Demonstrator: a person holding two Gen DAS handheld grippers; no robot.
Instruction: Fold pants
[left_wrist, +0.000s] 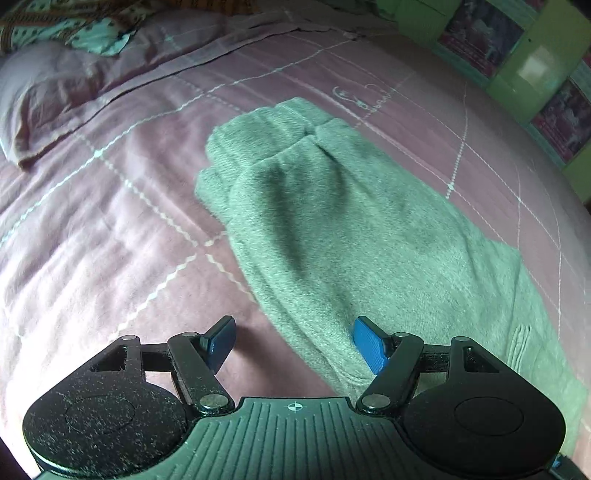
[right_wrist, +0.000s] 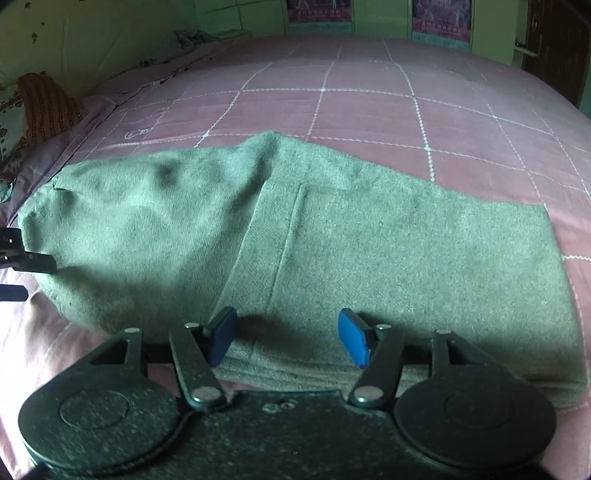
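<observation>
The left gripper (left_wrist: 295, 345) hangs released over the leg end of the green pants (left_wrist: 332, 221), whose long axis runs left to right across the pink bedspread (left_wrist: 110, 221). The right gripper (right_wrist: 290, 338) is nearer the waist, released, nothing pinched.
</observation>
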